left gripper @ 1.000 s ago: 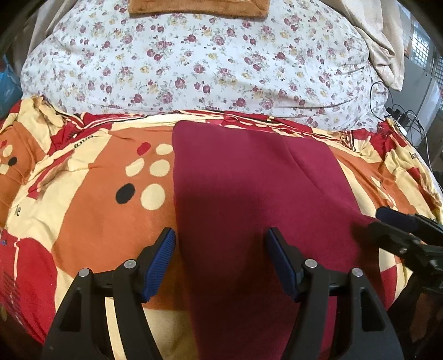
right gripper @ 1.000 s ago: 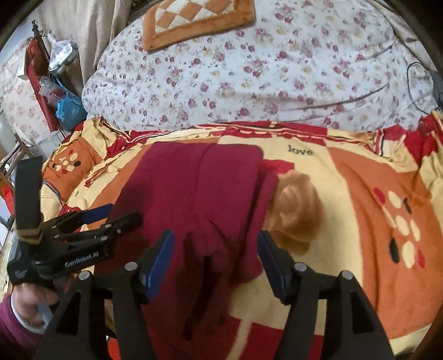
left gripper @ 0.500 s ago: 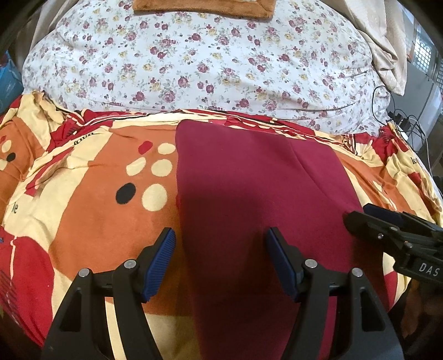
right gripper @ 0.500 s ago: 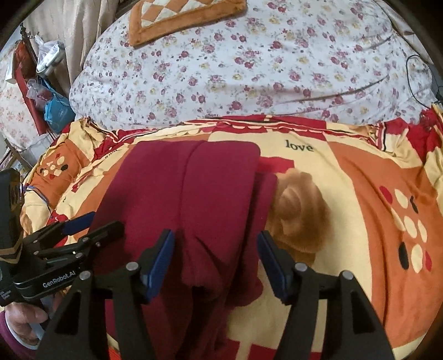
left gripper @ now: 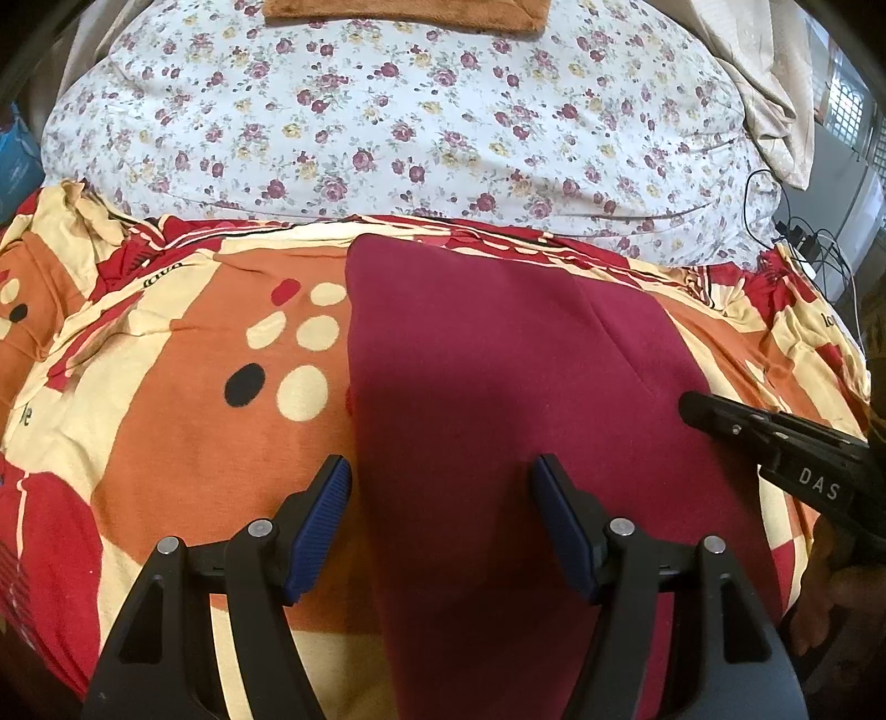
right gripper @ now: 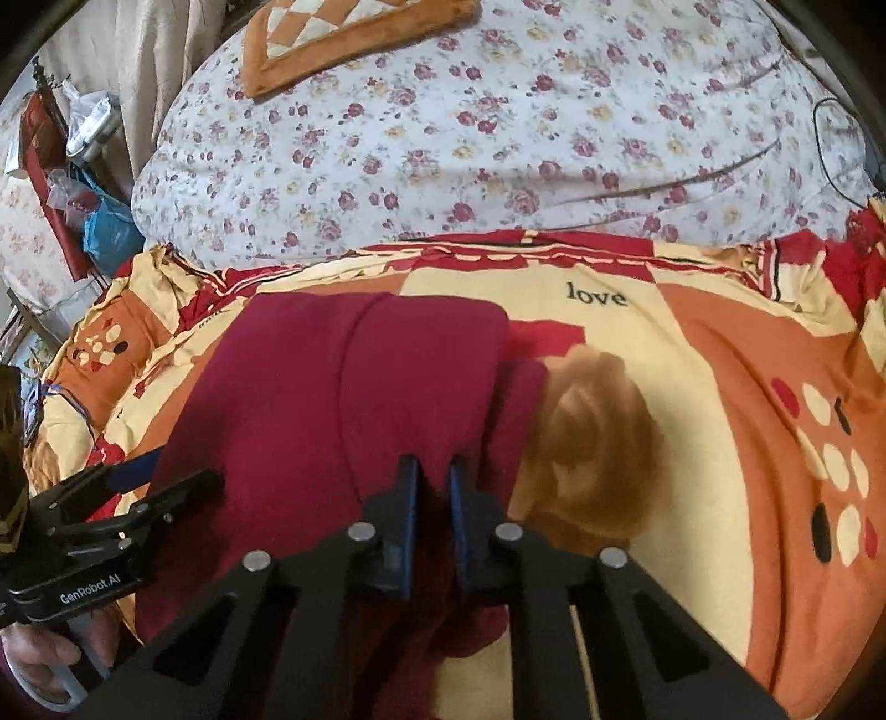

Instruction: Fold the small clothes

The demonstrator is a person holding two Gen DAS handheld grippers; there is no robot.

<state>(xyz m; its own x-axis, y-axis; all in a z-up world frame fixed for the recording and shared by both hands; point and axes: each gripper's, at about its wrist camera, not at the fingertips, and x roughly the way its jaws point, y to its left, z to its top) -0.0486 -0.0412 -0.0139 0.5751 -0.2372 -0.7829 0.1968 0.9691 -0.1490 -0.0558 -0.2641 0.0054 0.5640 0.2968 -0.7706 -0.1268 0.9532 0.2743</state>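
A dark red garment [left gripper: 498,399] lies partly folded on the patterned bedspread; it also shows in the right wrist view [right gripper: 343,399]. My left gripper [left gripper: 443,498] is open, its fingers astride the garment's left edge. My right gripper [right gripper: 433,487] is shut on the garment's folded right-hand layer near its lower edge. The right gripper shows at the right of the left wrist view [left gripper: 775,443]. The left gripper shows at the lower left of the right wrist view [right gripper: 116,509].
The red, orange and cream bedspread [left gripper: 166,387] covers the bed. A floral quilt [left gripper: 415,111] is heaped behind it, with a brown cushion [right gripper: 343,33] on top. Cables [left gripper: 803,243] lie at the far right. Bags and clutter [right gripper: 88,188] stand at the left.
My right gripper has closed on the garment's folded layer. It has moved in over the garment's right side. The left gripper has stayed open in place.
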